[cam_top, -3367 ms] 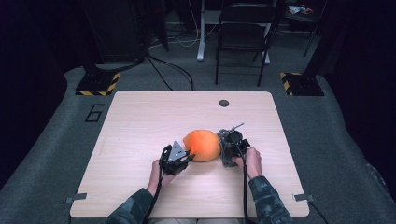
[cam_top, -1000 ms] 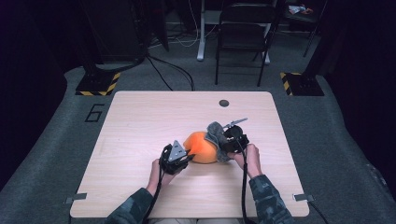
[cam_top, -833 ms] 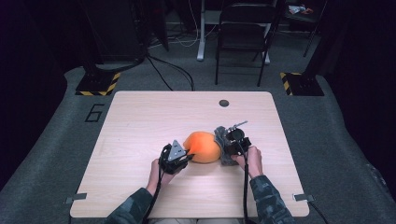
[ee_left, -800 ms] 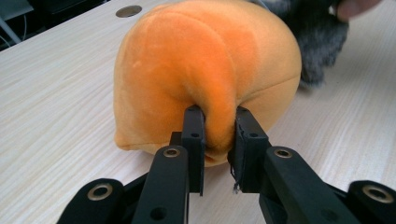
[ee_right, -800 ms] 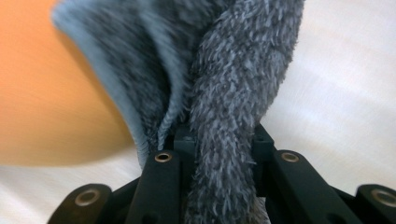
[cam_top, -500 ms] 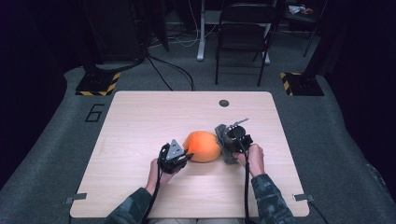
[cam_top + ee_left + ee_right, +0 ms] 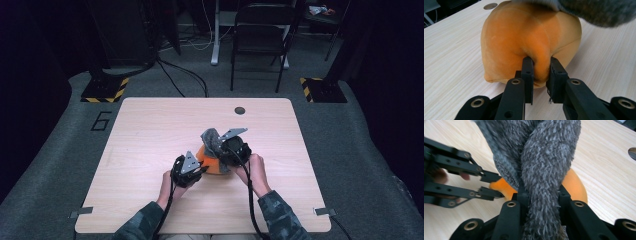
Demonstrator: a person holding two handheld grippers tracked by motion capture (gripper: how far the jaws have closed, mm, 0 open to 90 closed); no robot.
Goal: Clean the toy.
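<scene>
An orange plush ball (image 7: 211,163) lies on the wooden table (image 7: 150,130), near its middle. My left gripper (image 7: 199,169) is at the ball's left side, shut on a pinched fold of the orange plush (image 7: 541,53); the left gripper (image 7: 540,63) shows the fold squeezed between both pads. My right gripper (image 7: 226,150) is raised over the ball's right top and shut on a grey fuzzy cloth (image 7: 212,138). In the right gripper view that grey cloth (image 7: 546,162) rises from the right gripper (image 7: 540,192) and hides most of the ball (image 7: 575,186).
A round dark grommet (image 7: 240,110) sits near the table's far edge. Beyond the table stand a folding chair (image 7: 260,35) and cables on the floor. Both forearms come in from the near edge. Bare wood lies left and right of the hands.
My right gripper has risen and moved left, carrying the grey cloth from the ball's right side up over its top. The left gripper and its grip have not moved.
</scene>
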